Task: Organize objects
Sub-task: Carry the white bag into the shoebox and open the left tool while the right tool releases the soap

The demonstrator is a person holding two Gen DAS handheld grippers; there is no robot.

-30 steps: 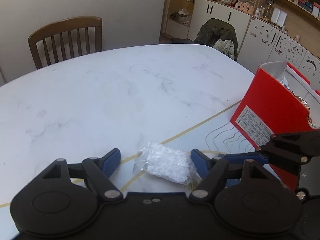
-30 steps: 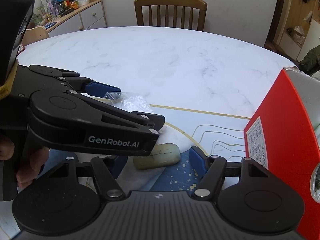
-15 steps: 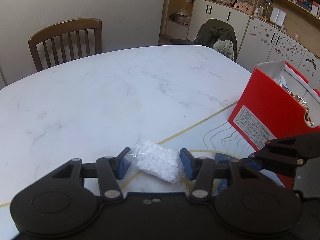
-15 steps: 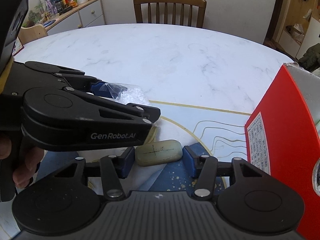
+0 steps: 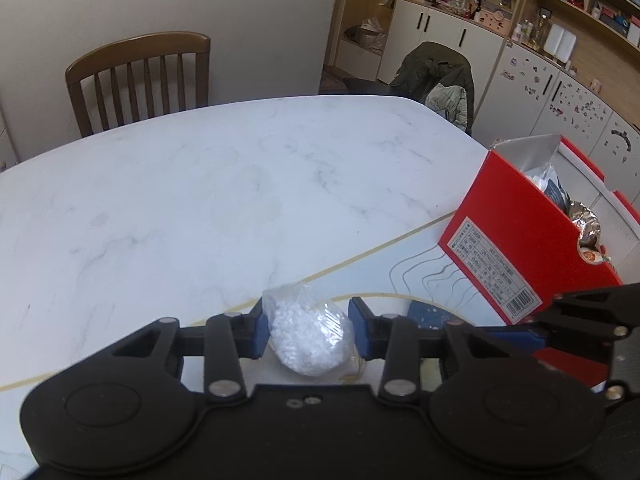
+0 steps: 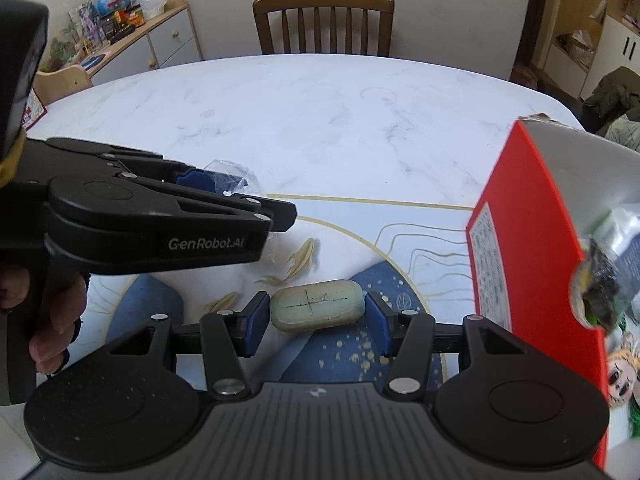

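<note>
A clear plastic bag of white granules (image 5: 308, 336) sits between the blue pads of my left gripper (image 5: 308, 330), which is shut on it just above the marble table (image 5: 200, 200). The same bag (image 6: 230, 178) and left gripper (image 6: 208, 184) show at the left of the right wrist view. My right gripper (image 6: 318, 314) is shut on a pale green bar of soap (image 6: 318, 310) with a dark cross scratched on it, held over the blue patterned part of the table. An open red box (image 5: 532, 248) with packets inside stands to the right, also visible as the red box (image 6: 532, 248).
A wooden chair (image 5: 140, 76) stands at the table's far side. A jacket-draped chair (image 5: 440, 84) and white cabinets (image 5: 540, 96) lie beyond the right edge. A person's hand (image 6: 52, 320) holds the left gripper. Bare marble stretches ahead of both grippers.
Both grippers went from open to shut: the left closed on the granule bag, the right on the soap bar. Both objects now sit slightly raised.
</note>
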